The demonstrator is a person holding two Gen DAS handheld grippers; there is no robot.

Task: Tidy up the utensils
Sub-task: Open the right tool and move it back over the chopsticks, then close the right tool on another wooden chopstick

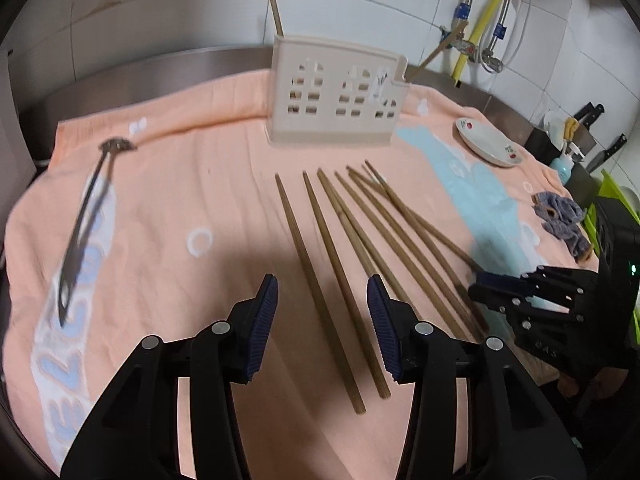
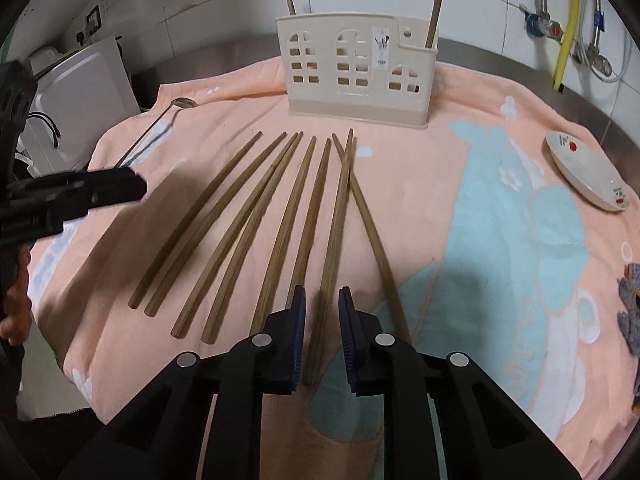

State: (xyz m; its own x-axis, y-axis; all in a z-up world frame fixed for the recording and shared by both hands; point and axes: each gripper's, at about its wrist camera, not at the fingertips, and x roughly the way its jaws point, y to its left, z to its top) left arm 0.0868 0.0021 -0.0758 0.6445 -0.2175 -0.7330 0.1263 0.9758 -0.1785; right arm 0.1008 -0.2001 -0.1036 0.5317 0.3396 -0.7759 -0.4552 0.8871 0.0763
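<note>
Right wrist view looks down over a table draped in a peach towel, the biggest thing in sight. At its far edge stands a cream utensil holder with window-shaped cut-outs, two chopsticks already upright in it. A small plate lies well off to the right, and a metal spoon lies at the far left of the towel.

Between the holder and the grippers lies a fan of loose wooden chopsticks, eight as far as I can count. Each has its long axis running from the near edge of the towel toward the holder, thick ends nearest the grippers.

The right gripper has its jaws narrowed to a slim gap that straddles the thick end of one chopstick, second from the right of the fan. The pads flank the stick closely, but a sliver of space shows on each side, so I judge they are not yet pinching it.

Left wrist view shows the left gripper with jaws spread fairly wide over the two leftmost chopsticks, their near ends lying between and just below the pads, untouched.

The right gripper is the nearer to a grasp. Its stick lies straight ahead, in line with the jaws, so closing across its width should catch it.
</note>
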